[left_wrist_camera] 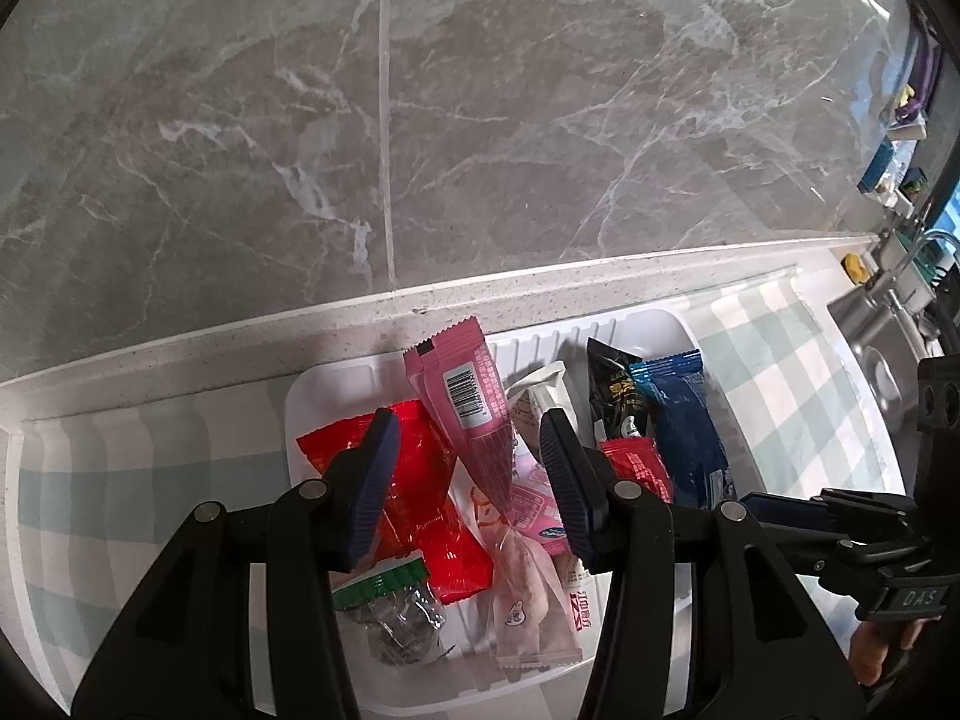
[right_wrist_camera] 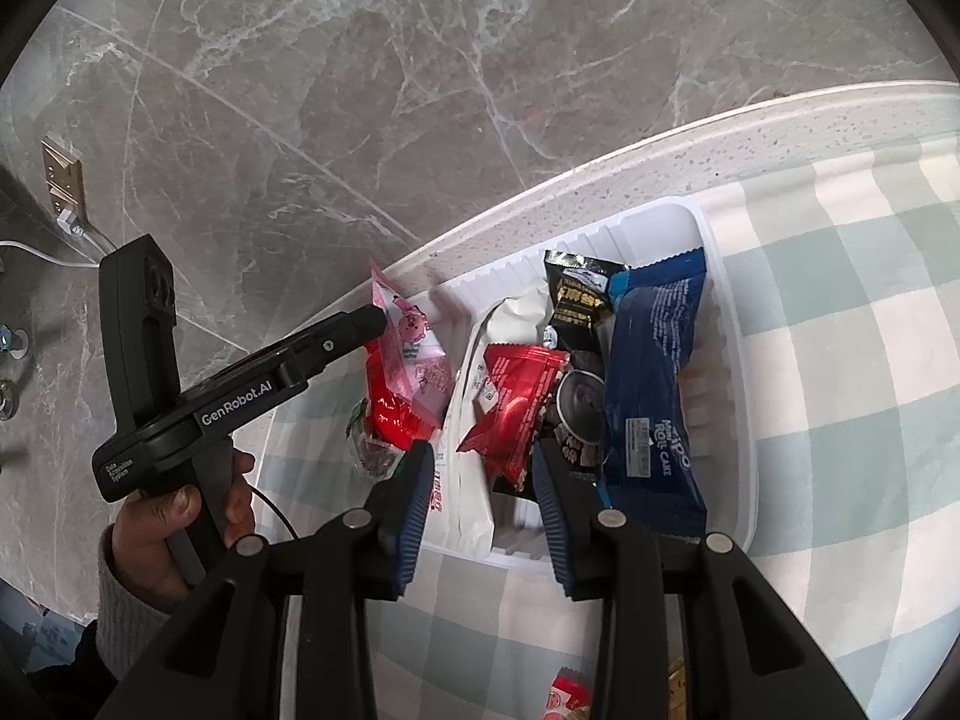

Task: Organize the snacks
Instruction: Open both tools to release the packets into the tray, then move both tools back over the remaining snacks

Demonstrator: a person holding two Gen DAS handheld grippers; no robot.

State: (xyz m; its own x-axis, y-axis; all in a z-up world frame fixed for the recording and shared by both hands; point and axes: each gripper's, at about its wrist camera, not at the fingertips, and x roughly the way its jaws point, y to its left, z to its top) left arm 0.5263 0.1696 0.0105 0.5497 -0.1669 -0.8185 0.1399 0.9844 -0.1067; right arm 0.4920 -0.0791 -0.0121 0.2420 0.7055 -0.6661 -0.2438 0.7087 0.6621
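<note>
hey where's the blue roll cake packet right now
The blue roll cake packet lies along the right side of the white tray, beside the black packet, just ahead of the open right gripper.

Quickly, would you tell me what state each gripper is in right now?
Left gripper: open, holding nothing, its fingers on either side of the pink packet in the white tray.
Right gripper: open, holding nothing, above the tray's near edge.
</note>
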